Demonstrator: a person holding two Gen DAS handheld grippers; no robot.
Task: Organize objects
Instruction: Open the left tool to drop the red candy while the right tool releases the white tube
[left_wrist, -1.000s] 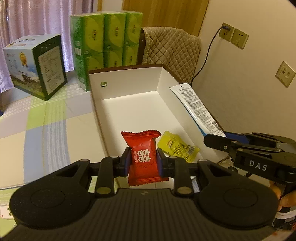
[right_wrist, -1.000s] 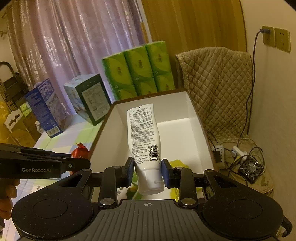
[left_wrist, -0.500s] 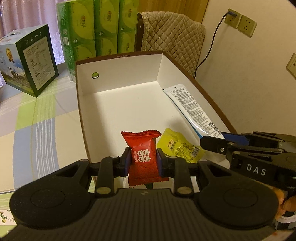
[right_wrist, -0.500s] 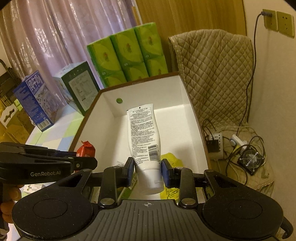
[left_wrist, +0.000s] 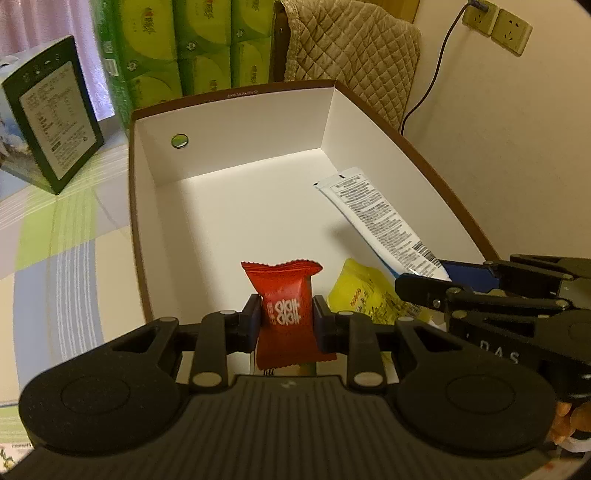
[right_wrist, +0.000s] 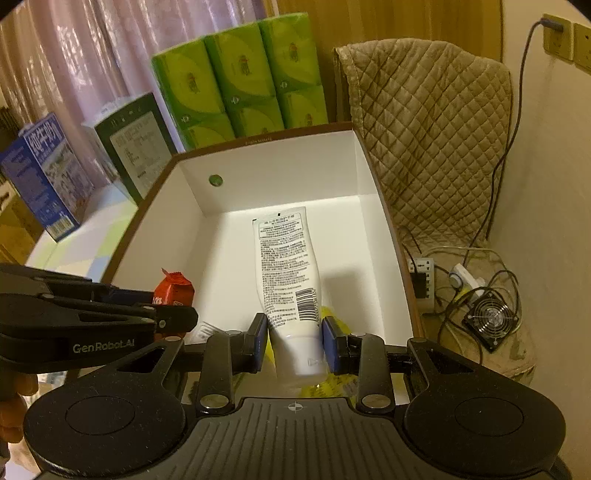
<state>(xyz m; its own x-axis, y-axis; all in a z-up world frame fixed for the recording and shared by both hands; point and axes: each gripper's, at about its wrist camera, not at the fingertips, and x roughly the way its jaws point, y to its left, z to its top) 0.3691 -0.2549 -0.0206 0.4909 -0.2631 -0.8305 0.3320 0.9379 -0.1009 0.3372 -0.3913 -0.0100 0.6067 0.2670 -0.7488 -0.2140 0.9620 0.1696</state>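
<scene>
The box (left_wrist: 236, 122) floor lies open beyond the yellow packet (left_wrist: 365, 295).

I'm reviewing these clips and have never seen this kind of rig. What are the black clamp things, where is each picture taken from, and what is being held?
There is no robot here. A person carries two hand-held grippers, each with a fisheye camera looking forward along its two fingers, so each picture is one gripper's own view.

In the left wrist view, the left gripper is shut on a red candy packet. In the right wrist view, the right gripper is shut on a white tube near its cap end. Each gripper also shows at the edge of the other's picture.

Both are held over an open white box with a brown rim. A yellow packet lies inside it. Behind the box stand green tissue packs and a dark carton, on a checked cloth.
</scene>
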